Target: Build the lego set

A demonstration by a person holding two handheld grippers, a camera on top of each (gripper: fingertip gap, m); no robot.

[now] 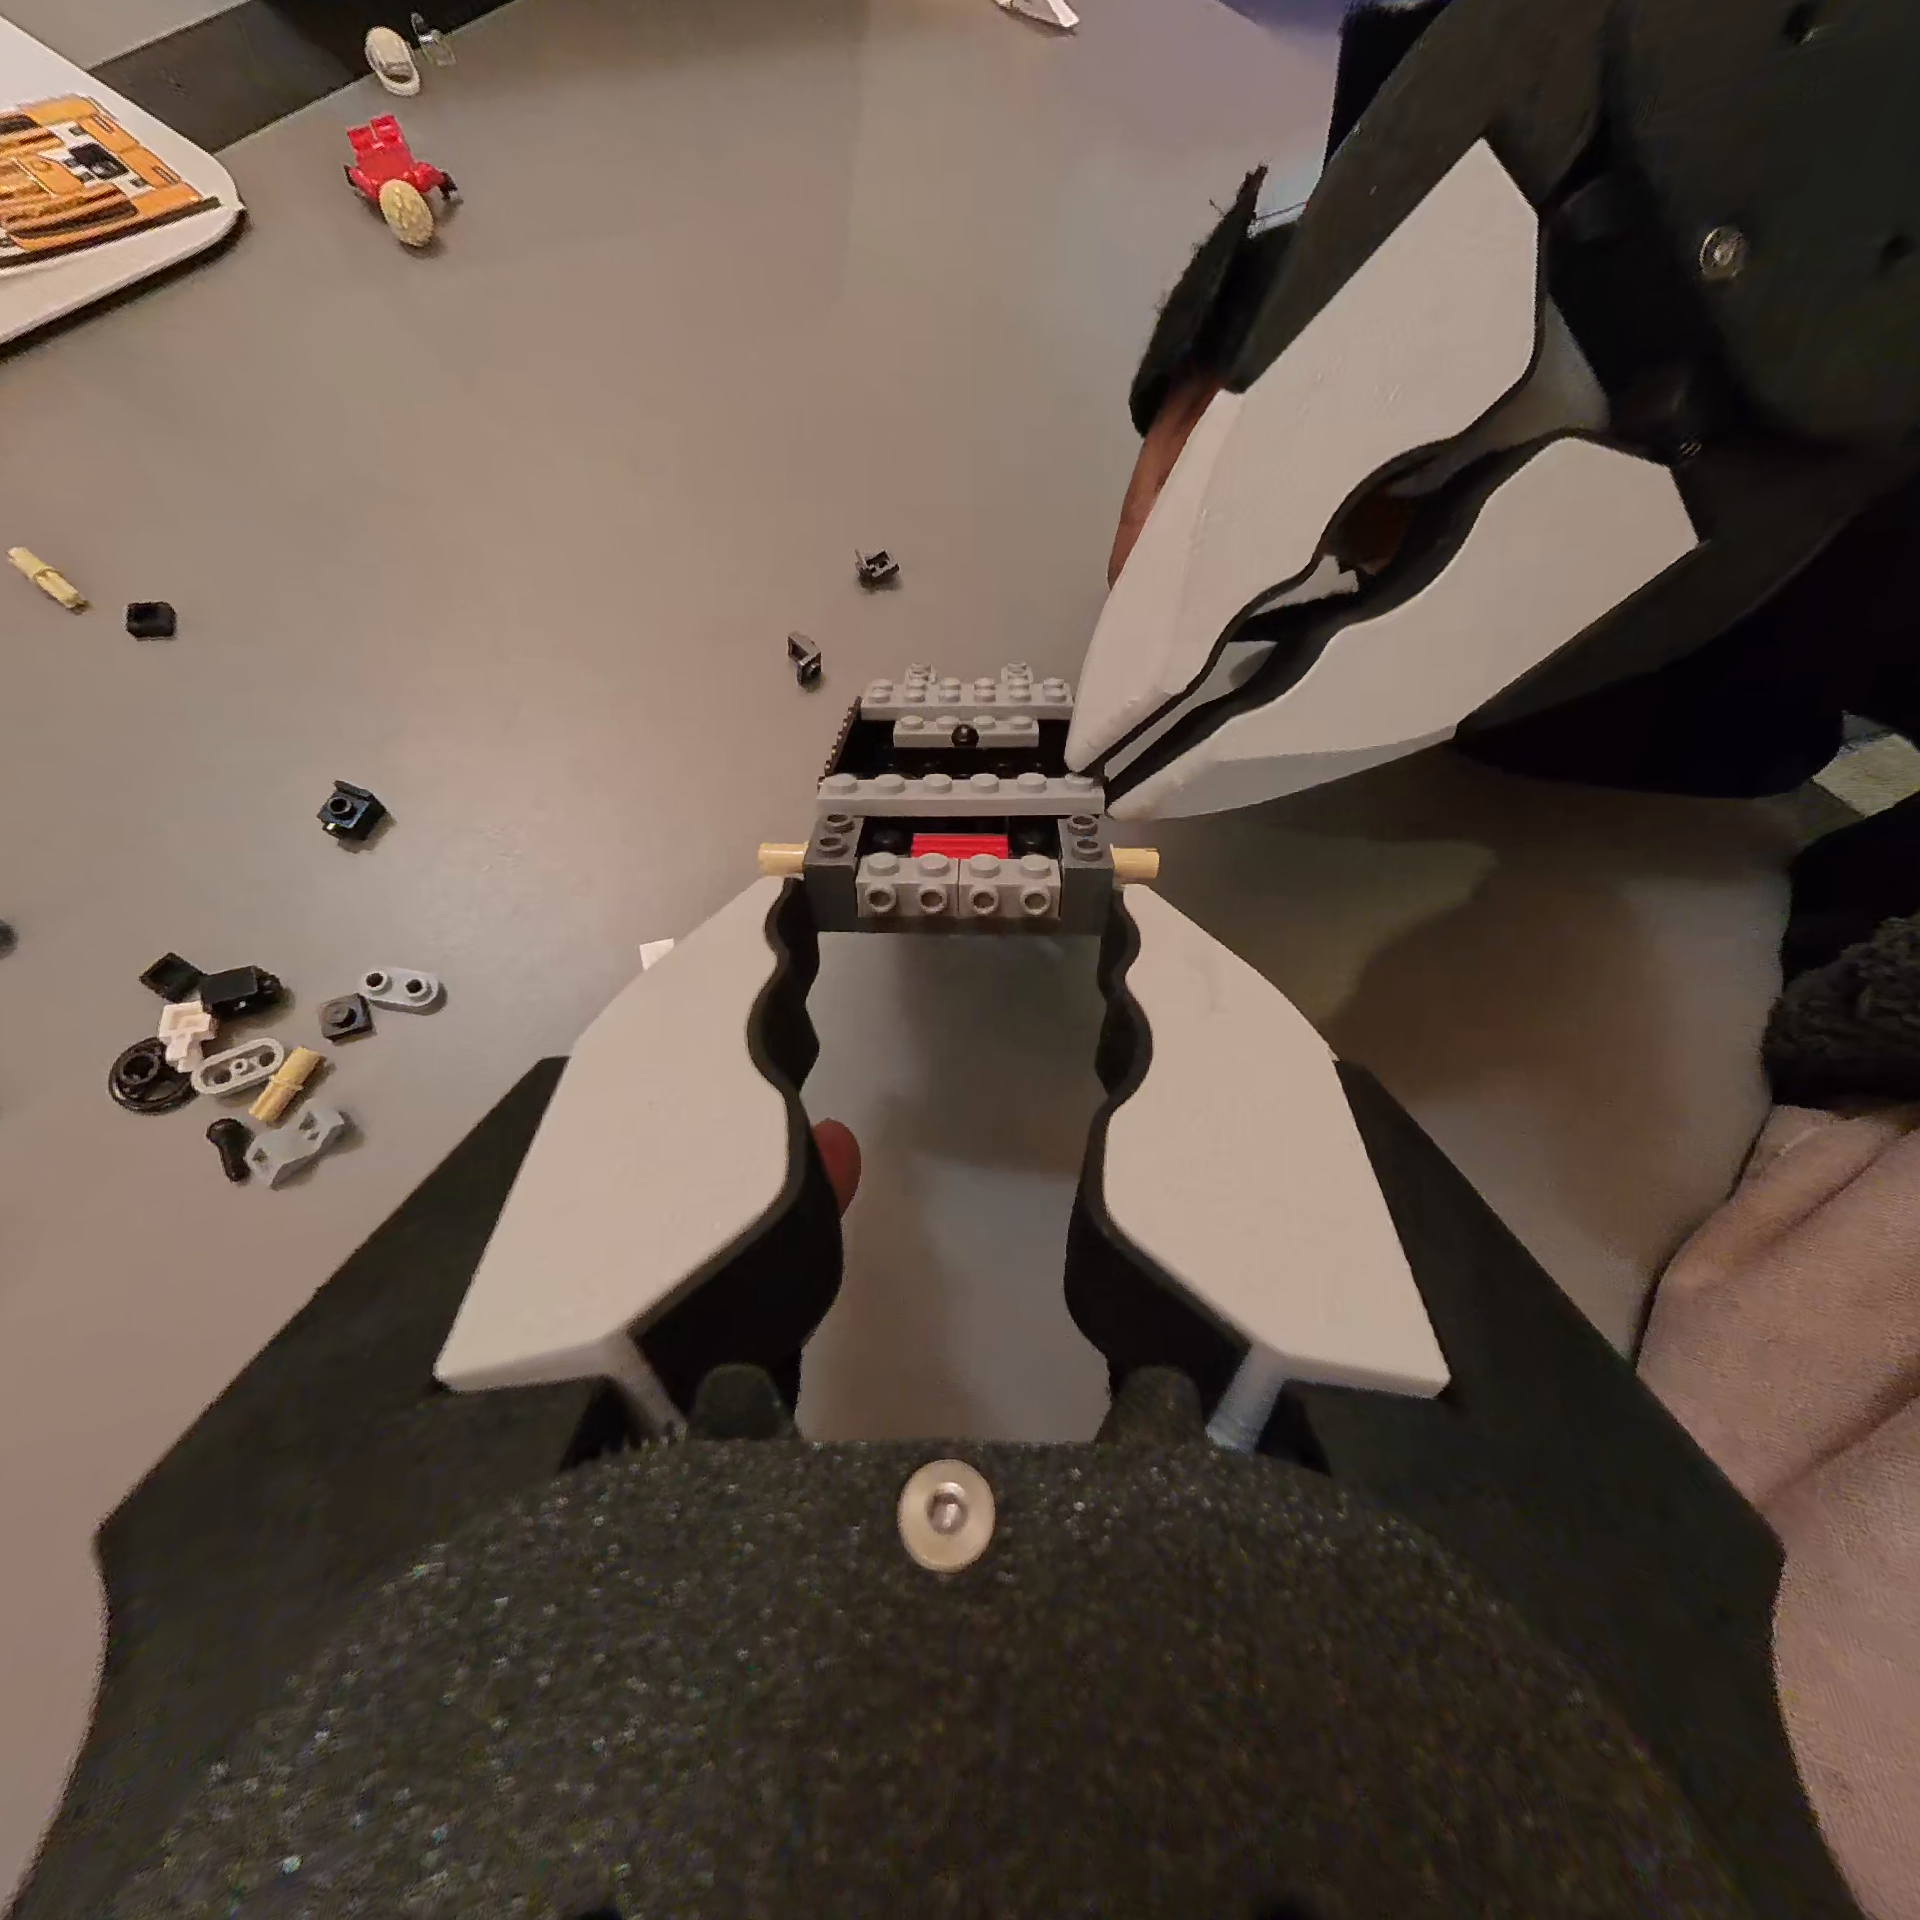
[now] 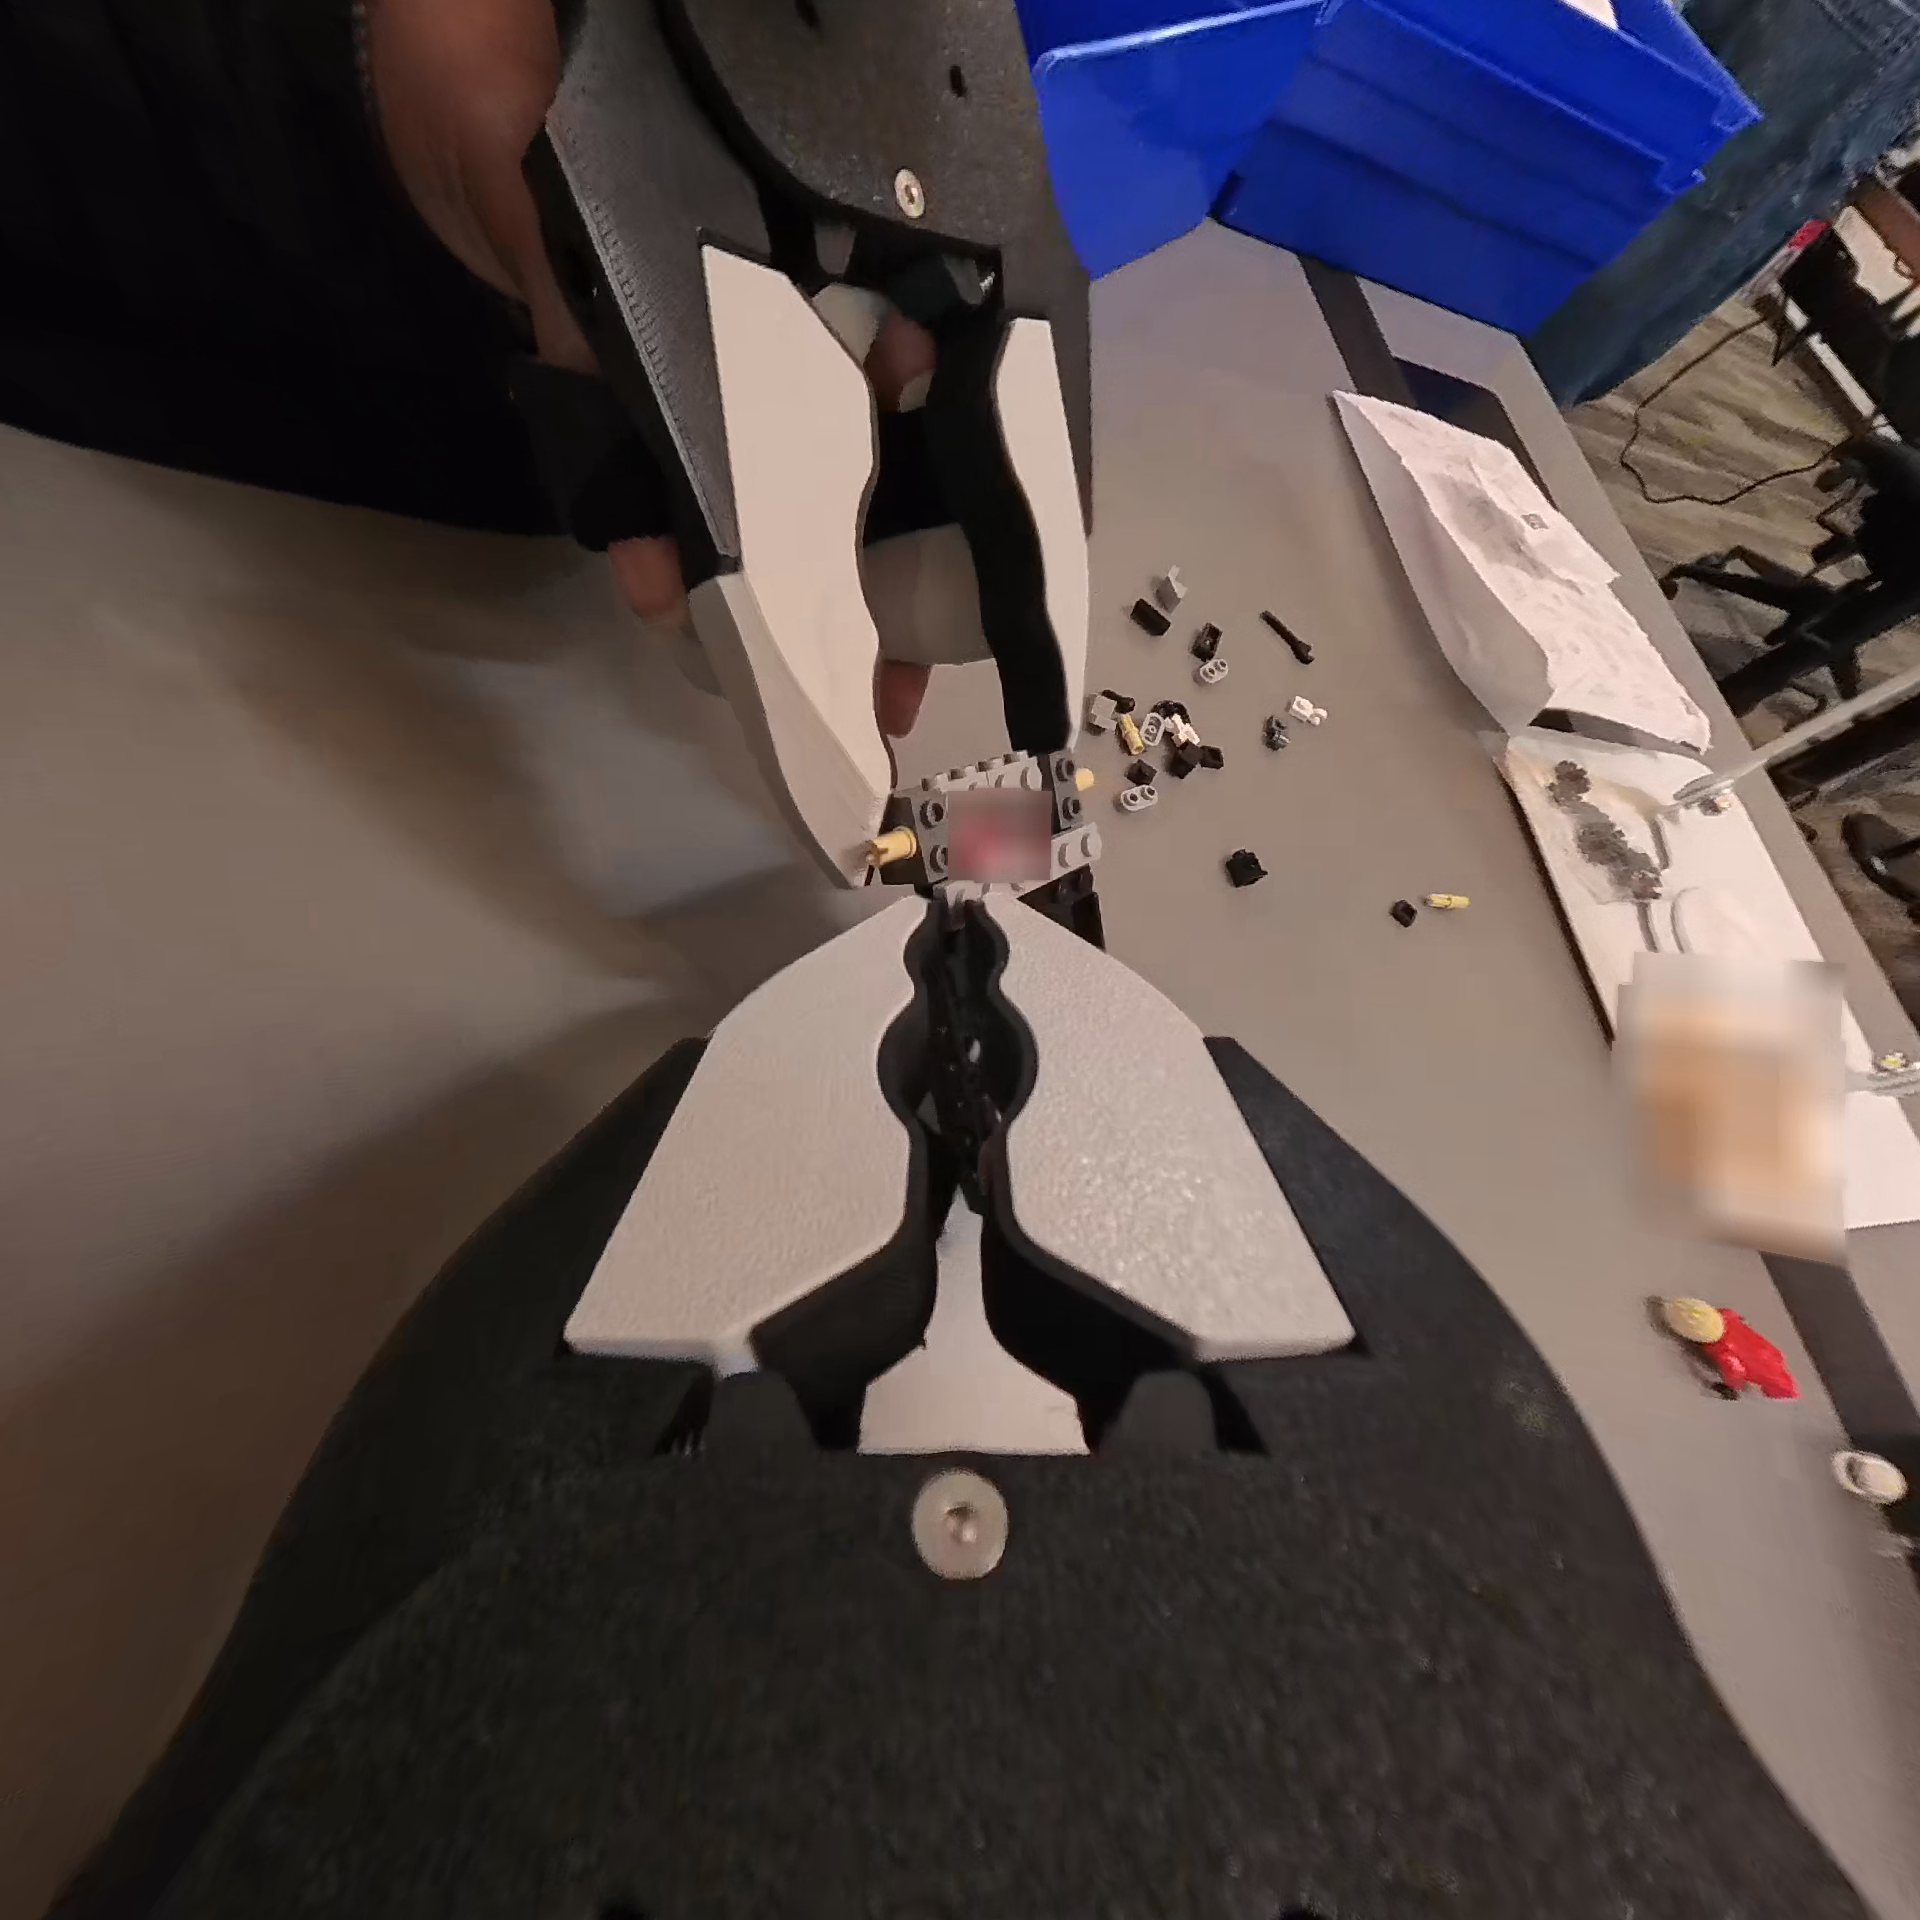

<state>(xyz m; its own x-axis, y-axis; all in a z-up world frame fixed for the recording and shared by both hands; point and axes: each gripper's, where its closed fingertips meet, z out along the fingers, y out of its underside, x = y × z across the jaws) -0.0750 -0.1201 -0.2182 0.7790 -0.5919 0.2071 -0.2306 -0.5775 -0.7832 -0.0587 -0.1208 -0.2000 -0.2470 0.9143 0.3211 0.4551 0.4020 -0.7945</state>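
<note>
Left gripper is part open, its fingertips clamped on the two sides of the grey lego chassis at the near end, holding it above the grey table. The chassis has light grey studded plates on top, a dark grey frame, a red piece in the middle and a tan axle pin poking out of each side.

Right gripper comes in from the upper right, fingers pressed nearly together, with its tips touching the right end of the light grey plate across the chassis. In the right wrist view the tips meet at the chassis edge; cannot tell whether they pinch a part there.

Loose parts pile lies on the table to the left, with more small black bits scattered nearby. A red sub-assembly with a tan wheel sits far left, near the instruction booklet. Blue bins are stacked at the far end of the table.
</note>
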